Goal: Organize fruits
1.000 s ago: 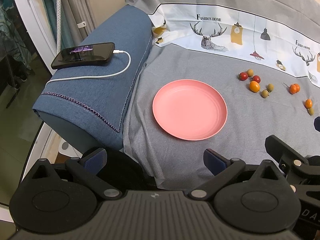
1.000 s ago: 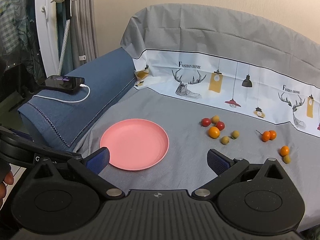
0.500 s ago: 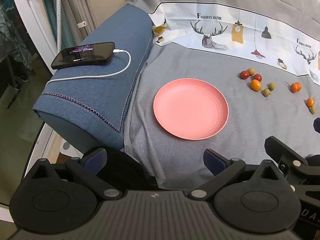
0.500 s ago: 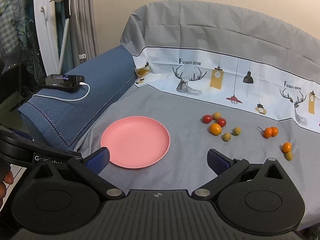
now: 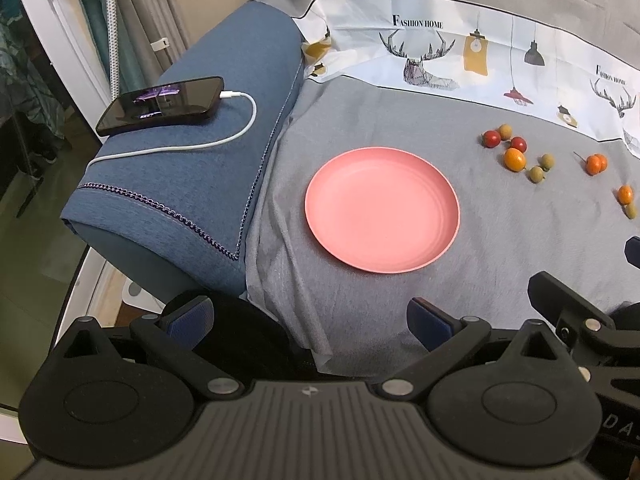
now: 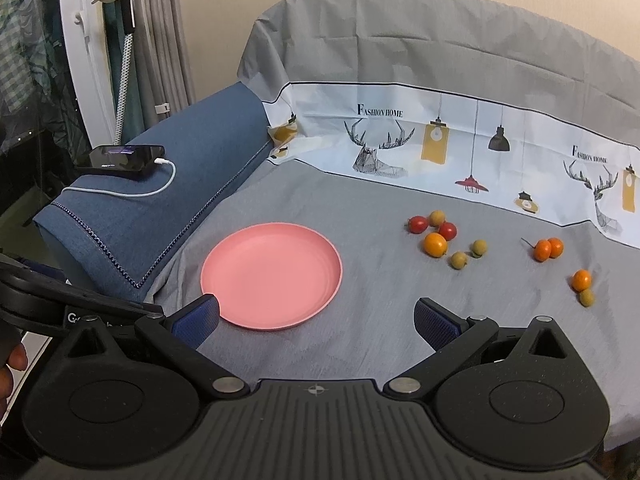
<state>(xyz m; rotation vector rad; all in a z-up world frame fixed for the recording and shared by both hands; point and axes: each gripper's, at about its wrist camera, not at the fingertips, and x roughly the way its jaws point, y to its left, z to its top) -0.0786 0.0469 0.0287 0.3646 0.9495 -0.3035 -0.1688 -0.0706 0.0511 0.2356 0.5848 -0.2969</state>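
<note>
Left gripper and right gripper are hovering with jaws apart, gripping nothing; small red, orange and green fruits are lying on grey cloth, beside the round pink plastic plate.

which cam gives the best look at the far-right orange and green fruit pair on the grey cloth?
Right wrist: the orange fruit and green fruit sit fully in frame, touching. Left wrist shows the same pair squeezed against the distorted right edge, smaller.
</note>
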